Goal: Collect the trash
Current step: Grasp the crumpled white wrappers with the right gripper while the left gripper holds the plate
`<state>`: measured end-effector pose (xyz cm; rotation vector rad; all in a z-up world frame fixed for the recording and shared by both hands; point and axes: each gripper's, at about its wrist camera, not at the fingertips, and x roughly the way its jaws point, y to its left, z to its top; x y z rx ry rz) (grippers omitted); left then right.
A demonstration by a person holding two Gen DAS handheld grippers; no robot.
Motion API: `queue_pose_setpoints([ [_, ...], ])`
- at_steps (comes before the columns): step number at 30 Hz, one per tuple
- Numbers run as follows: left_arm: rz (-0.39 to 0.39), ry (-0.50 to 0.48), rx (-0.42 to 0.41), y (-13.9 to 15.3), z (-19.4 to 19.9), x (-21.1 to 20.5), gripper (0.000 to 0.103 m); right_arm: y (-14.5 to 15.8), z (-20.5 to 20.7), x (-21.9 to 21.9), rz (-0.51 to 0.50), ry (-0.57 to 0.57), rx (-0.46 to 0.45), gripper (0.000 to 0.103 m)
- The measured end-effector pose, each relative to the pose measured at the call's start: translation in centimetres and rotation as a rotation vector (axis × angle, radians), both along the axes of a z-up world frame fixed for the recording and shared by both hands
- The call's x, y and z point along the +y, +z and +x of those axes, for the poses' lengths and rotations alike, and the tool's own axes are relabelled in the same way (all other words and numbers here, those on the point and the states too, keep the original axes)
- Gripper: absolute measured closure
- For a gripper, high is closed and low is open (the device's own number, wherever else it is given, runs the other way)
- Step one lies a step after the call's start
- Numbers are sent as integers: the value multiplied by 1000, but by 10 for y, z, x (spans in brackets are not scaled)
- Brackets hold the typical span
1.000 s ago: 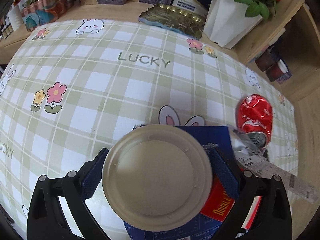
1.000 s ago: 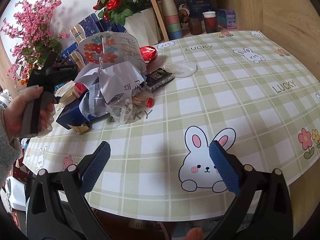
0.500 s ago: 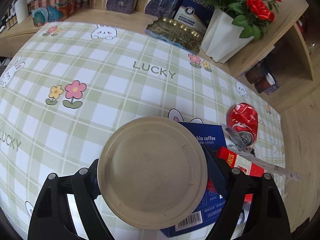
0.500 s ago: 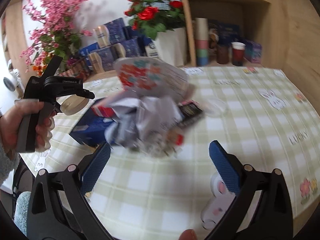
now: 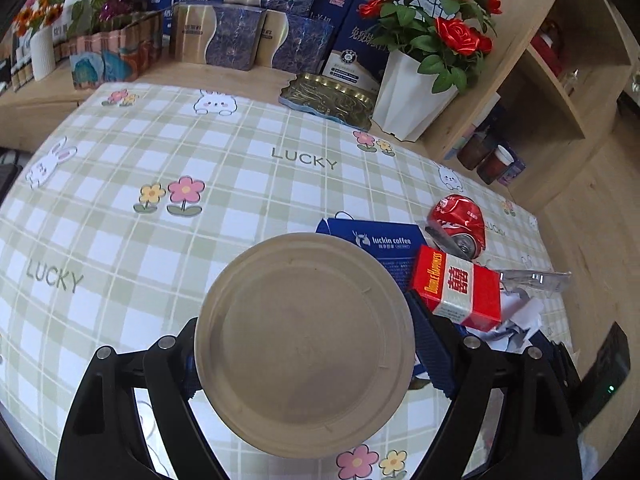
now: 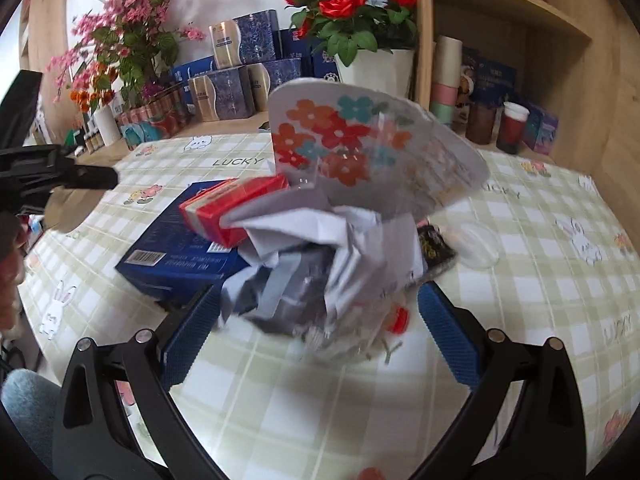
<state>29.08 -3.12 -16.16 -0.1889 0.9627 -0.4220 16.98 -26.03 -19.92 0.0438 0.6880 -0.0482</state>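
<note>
1. The left gripper [image 5: 306,354] is clamped on a tan paper lid [image 5: 305,344], held above the checked tablecloth [image 5: 224,160].
2. Only the left view shows the crushed red can [image 5: 460,218], beyond the red carton [image 5: 458,290] on the blue box [image 5: 384,240].
3. Only the right view shows the crumpled paper [image 6: 320,248] under a flowered plate [image 6: 360,152]; the right gripper [image 6: 320,336] stands wide open, empty, just before the pile.

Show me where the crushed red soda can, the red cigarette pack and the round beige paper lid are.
Crushed red soda can [image 5: 460,216]: left wrist view, on its dented side.
Red cigarette pack [image 5: 460,286]: left wrist view, on its top face.
Round beige paper lid [image 5: 304,344]: left wrist view, on its flat centre.
</note>
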Motion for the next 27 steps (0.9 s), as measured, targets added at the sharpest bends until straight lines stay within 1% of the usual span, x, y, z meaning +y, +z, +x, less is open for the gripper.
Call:
queue_pose_setpoints([
  [3,-26,7,6,-2,-6,5,21,1,11,2,-56,40,6,6],
  [6,-34,13,6,-4,-14,7,21,0,18,1,-68,100,26,6],
  [7,-37,15,9,-5,-16,8,21,-1,18,1,-75,121,35,10],
  [8,-43,14,13,-6,-19,9,21,-2,18,2,-87,135,42,20],
  [9,-48,12,17,-7,-21,9,21,-1,17,2,-114,143,44,22],
  [10,-46,10,16,-8,-24,9,21,2,13,1,-116,151,36,29],
  [11,-40,8,11,-8,-27,9,21,6,9,-3,-99,153,25,35],
  [14,-28,1,-3,-7,-35,9,21,16,-2,-12,-43,133,-12,38],
  [16,-25,-3,-8,-7,-38,9,21,24,-11,-20,5,122,-43,38],
  [22,-30,-14,-19,-3,-50,7,21,40,-35,-27,91,93,-88,39],
  [27,-28,-30,-36,5,-63,4,21,39,-51,-32,121,48,-89,39],
])
